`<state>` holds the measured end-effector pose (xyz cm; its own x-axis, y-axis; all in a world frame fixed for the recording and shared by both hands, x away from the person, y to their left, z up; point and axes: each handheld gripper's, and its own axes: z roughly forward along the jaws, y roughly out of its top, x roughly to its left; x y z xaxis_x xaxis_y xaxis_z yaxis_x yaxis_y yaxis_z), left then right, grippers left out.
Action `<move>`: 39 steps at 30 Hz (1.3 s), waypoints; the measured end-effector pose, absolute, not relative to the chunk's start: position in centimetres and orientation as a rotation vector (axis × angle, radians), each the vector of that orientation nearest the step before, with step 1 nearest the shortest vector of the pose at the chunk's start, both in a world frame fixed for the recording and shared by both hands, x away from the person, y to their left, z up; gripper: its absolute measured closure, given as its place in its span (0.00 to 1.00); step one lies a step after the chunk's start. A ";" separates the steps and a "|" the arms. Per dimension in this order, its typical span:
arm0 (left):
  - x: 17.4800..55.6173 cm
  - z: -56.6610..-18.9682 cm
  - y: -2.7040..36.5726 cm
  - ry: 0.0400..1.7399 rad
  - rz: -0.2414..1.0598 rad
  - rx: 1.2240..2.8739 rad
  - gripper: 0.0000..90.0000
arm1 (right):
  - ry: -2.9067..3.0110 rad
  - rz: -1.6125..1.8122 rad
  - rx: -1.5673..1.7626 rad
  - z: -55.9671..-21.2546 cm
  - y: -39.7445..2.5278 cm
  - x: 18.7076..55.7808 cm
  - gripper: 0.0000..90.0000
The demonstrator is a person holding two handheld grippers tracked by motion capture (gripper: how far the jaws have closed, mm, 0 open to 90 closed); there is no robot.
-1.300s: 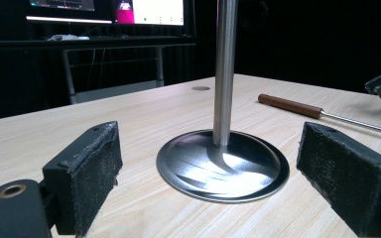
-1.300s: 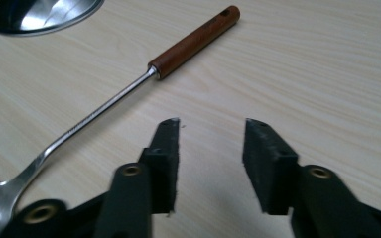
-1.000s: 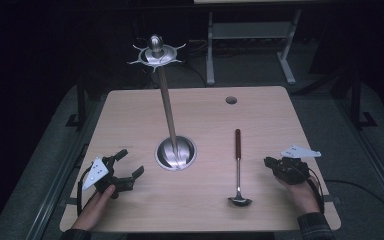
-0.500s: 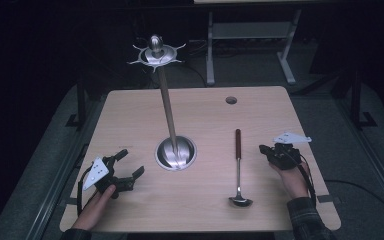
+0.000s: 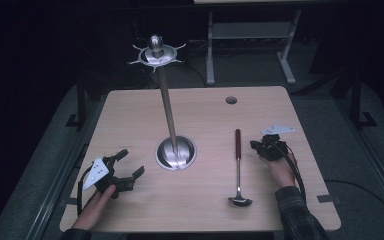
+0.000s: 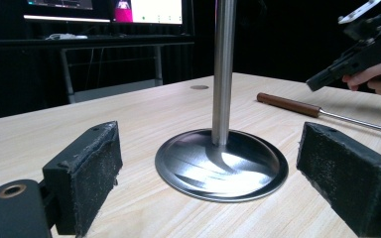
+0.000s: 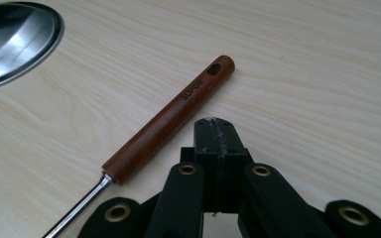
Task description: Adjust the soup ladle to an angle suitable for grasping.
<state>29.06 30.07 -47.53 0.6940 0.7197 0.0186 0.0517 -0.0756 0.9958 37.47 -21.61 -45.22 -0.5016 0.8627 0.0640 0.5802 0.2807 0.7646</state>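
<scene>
A steel stand rises from a round base (image 5: 176, 152) at the table's middle, its pole (image 6: 224, 69) topped by a hooked crown (image 5: 156, 54). A ladle (image 5: 238, 167) lies to the right of it, with a brown wooden handle (image 7: 173, 114) and its bowl (image 5: 240, 201) toward the near edge. My left gripper (image 5: 129, 165) rests at the near left, open and empty, facing the base (image 6: 222, 165). My right gripper (image 5: 255, 147) is shut on nothing, hovering just right of the handle, its closed tips (image 7: 216, 133) close beside the wood.
The wooden table (image 5: 200, 112) has a small round hole (image 5: 231, 100) at the back right. A metal rack (image 5: 252, 35) stands on the dark floor behind. Monitors (image 6: 104, 7) glow in the background of the left gripper view.
My right gripper has moved forward and left, from the near right edge toward the ladle's handle. The left gripper has stayed put.
</scene>
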 end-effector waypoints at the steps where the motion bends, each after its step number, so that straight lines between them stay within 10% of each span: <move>1: 29.1 -47.5 30.1 0.651 0.621 1.567 0.11 | 2.196 1.069 1.307 -45.3 -21.5 37.6 1.00; 39: 29.1 -47.6 30.1 0.657 0.610 1.558 0.11 | 2.369 1.058 1.207 -46.8 -17.6 37.9 1.00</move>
<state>29.11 30.06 -47.56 0.6955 0.7185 0.0039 0.0579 -0.0614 0.9964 37.93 -17.56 -46.83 -0.6118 0.7873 0.0766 0.5826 0.3830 0.7168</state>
